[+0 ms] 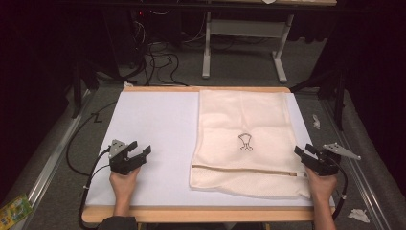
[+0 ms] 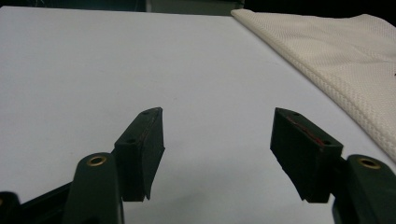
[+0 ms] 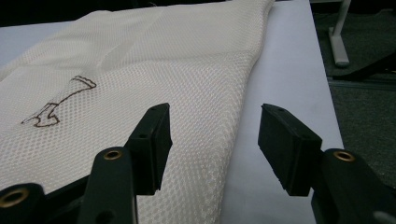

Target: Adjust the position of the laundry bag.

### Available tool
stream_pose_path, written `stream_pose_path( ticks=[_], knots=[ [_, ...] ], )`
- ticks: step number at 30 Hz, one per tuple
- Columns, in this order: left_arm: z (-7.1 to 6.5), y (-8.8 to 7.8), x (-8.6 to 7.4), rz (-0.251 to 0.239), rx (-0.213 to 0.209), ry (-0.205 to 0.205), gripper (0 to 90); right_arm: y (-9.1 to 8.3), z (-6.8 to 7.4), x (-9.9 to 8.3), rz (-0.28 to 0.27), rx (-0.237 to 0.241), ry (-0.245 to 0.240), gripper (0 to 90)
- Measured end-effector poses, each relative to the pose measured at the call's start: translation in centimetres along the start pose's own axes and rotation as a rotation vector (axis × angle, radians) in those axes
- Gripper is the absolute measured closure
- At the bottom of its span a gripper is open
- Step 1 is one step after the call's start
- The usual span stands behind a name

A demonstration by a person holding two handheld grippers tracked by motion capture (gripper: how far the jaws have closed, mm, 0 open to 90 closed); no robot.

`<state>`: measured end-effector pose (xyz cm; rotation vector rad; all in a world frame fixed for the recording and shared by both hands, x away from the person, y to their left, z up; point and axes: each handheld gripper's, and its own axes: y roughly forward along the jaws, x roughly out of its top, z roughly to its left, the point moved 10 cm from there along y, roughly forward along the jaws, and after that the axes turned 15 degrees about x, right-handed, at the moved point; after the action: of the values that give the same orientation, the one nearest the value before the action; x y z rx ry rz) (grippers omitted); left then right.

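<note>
Jaws, left gripper: the left gripper (image 1: 139,154) is standing wide open with nothing between its black pads (image 2: 144,149), as its own view is showing; only bare white surface is lying in the gap.
Jaws, right gripper: the right gripper (image 1: 303,151) is also standing open and gripping nothing; in its own view one pad (image 3: 152,142) is hovering over the fabric edge while the other is sitting over the white surface beside it.
Mesh laundry bag: the cream mesh laundry bag (image 1: 244,120) is lying flat on the right half of the table, its far edge reaching the table's far rim.
Zipper: a zipper (image 1: 239,168) is running across the bag near its near end, with the pull tab (image 1: 298,174) sitting at the right end, just beside the right gripper.
Logo: a small dark outline print (image 1: 245,142) is showing near the bag's middle.
Table: the white-topped table (image 1: 153,120) with a wooden rim is bearing both grippers.
Left hand: the left hand (image 1: 123,182) is holding its gripper on the bare surface, well apart from the bag's left edge.
Right hand: the right hand (image 1: 321,184) is holding its gripper at the bag's near right corner.
Floor: cables (image 1: 158,60) are lying on the grey floor beyond the table.
</note>
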<state>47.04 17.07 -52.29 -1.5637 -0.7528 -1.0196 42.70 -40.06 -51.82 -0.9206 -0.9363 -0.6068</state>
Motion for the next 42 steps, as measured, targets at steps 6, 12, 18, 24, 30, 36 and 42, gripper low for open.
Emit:
stream_pose_path(
  ticks=[6, 12, 18, 24, 30, 36, 42],
  knots=[
    [0.0, 0.0, -0.1, 0.009, -0.007, 0.001, 35.5, 0.1, 0.0, 0.0, 0.003, 0.000, -0.001, 44.5],
    [0.0, 0.0, -0.2, 0.016, -0.007, 0.008, 37.9, 0.2, 0.1, -0.1, 0.020, 0.000, 0.001, 43.9],
    [-0.1, 0.2, -0.3, 0.030, -0.018, 0.006, 39.2, 0.3, 0.1, -0.2, 0.032, -0.007, -0.014, 44.1],
    [-0.3, 0.1, -0.1, 0.024, -0.033, 0.026, 40.6, 0.2, 0.1, -0.1, 0.030, -0.014, -0.015, 48.0],
    [-0.9, 0.0, 0.0, 0.032, -0.044, 0.049, 42.4, 0.0, 0.4, 0.0, 0.057, -0.045, -0.060, 50.1],
    [-2.5, 0.1, 0.2, 0.078, -0.080, 0.031, 44.0, -0.4, 1.0, 0.0, 0.068, -0.024, -0.056, 49.2],
    [-6.4, 0.2, 1.1, 0.118, -0.140, 0.112, 45.0, -1.6, 1.6, 0.6, 0.071, -0.005, -0.055, 51.7]
  ],
)
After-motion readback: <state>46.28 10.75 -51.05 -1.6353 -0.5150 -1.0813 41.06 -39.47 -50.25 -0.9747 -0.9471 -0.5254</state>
